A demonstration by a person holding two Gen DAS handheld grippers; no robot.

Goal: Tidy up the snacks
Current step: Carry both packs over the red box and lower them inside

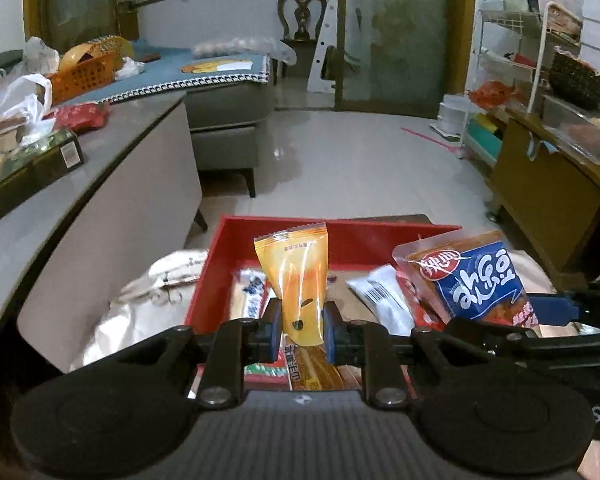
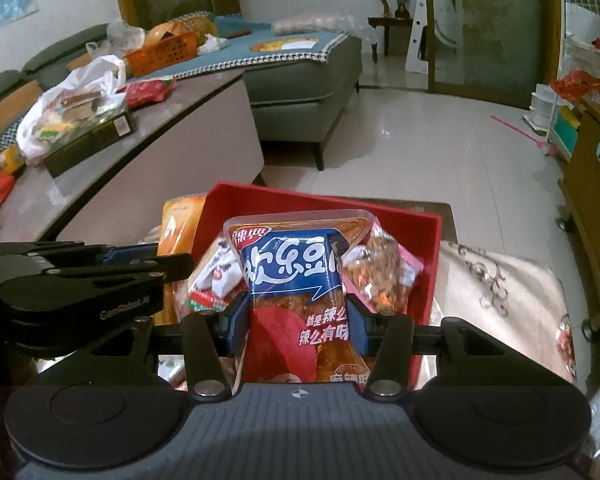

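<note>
Left gripper is pinching a small yellow-orange plastic snack pouch upright above the shallow red rectangular tray, which is holding other wrapped snacks.

Right gripper, seen from its own camera, is clamping a blue-and-red glossy snack packet over the same red tray, with the left gripper's black body just beside the tray's left edge.

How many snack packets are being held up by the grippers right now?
2: a yellow packet between the left gripper's pads, and a blue-and-red packet in the right gripper. More lie loose in the red tray.
</note>
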